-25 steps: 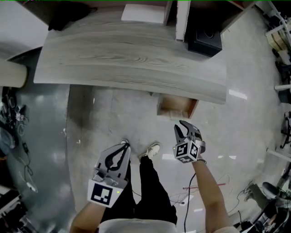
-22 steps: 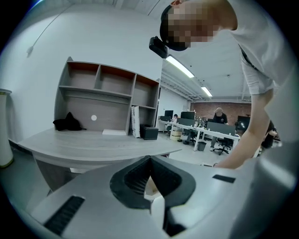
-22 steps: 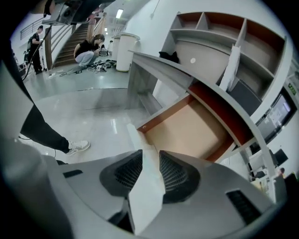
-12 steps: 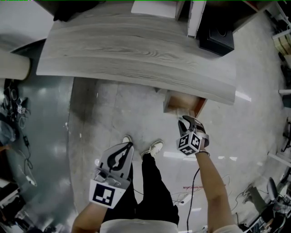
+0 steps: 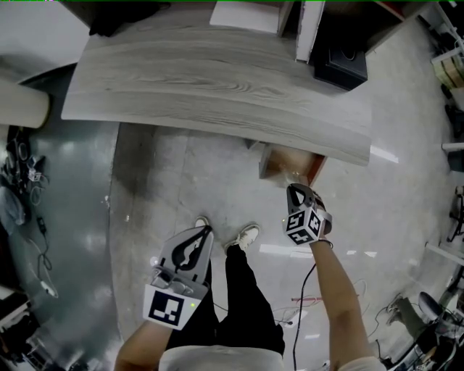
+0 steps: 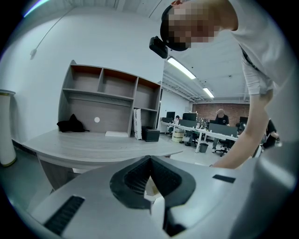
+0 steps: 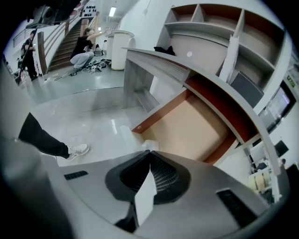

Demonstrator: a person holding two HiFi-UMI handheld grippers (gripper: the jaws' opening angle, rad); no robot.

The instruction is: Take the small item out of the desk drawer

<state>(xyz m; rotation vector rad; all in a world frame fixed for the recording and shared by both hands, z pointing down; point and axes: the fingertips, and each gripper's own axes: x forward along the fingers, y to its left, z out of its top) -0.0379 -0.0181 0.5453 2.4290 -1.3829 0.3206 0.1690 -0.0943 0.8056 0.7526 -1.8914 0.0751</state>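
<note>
The desk drawer [image 5: 279, 164] stands pulled out under the grey desk top [image 5: 217, 80]; in the right gripper view its tan bottom [image 7: 187, 133] looks bare. My right gripper [image 5: 296, 190] is at the drawer's front edge, shut on a small flat white item [image 7: 145, 198] that stands on edge between its black pads. A bit of the same white shows past the tips. My left gripper [image 5: 205, 230] hangs low over the floor beside the person's shoes, away from the drawer, its jaws [image 6: 150, 159] closed together with nothing held.
A shelf unit [image 6: 107, 88] stands at the back of the desk with a black box [image 5: 341, 54] and a white sheet [image 5: 243, 14]. The person's legs and white shoes [image 5: 246, 235] are between the grippers. Cables [image 5: 29, 181] lie at the left; a red cable [image 5: 308, 298] runs on the floor.
The right gripper moved forward from open floor to the drawer's front edge and its jaws went from open to shut on the white item. The left gripper barely moved.
</note>
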